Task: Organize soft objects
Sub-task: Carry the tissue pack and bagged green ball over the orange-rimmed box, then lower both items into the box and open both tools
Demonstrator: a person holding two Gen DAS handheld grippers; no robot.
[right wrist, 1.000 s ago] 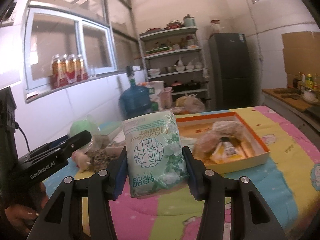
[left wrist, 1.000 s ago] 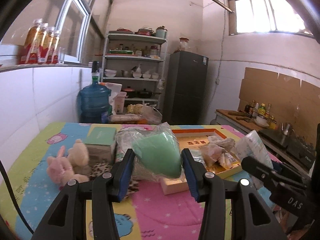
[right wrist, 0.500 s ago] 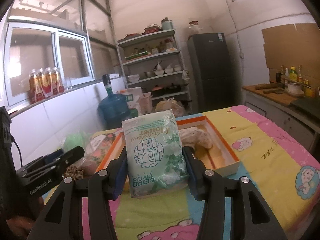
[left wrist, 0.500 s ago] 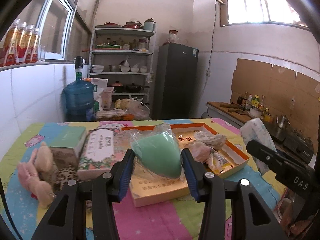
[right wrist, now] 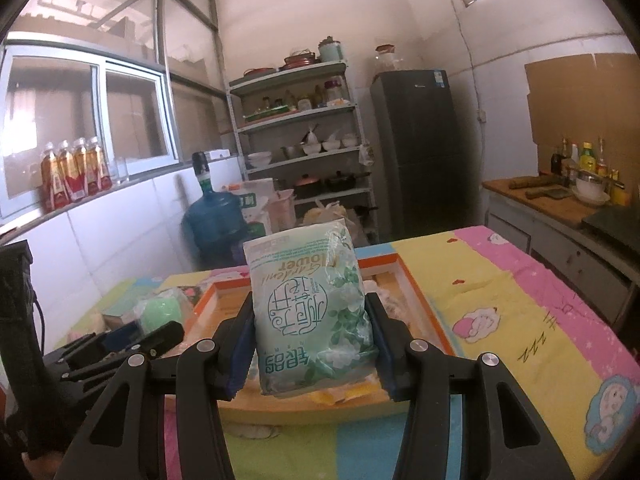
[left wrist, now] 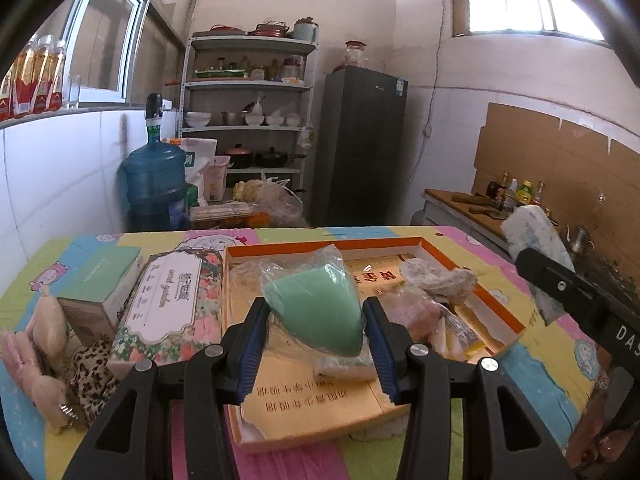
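Green sponge in clear plastic wrap (left wrist: 316,316) pinched between blue pads of left gripper (left wrist: 316,344), held at frame centre above orange-rimmed box (left wrist: 476,276). Tissue pack (right wrist: 310,316) clamped upright in right gripper (right wrist: 310,352), over same box. Bare yellow-pink tablecloth (right wrist: 512,304) seen lower right. Bagged soft items (left wrist: 432,284) lodged in box, right half; floral tissue box (left wrist: 172,304) beside box's left rim.

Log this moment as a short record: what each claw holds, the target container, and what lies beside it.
left claw: shut on green sponge in clear plastic bag
right claw: shut on pale green printed tissue pack
container: orange-rimmed cardboard box, already holding bagged items
beside box: floral tissue pack, pink plush toy
surface: cartoon-print cloth
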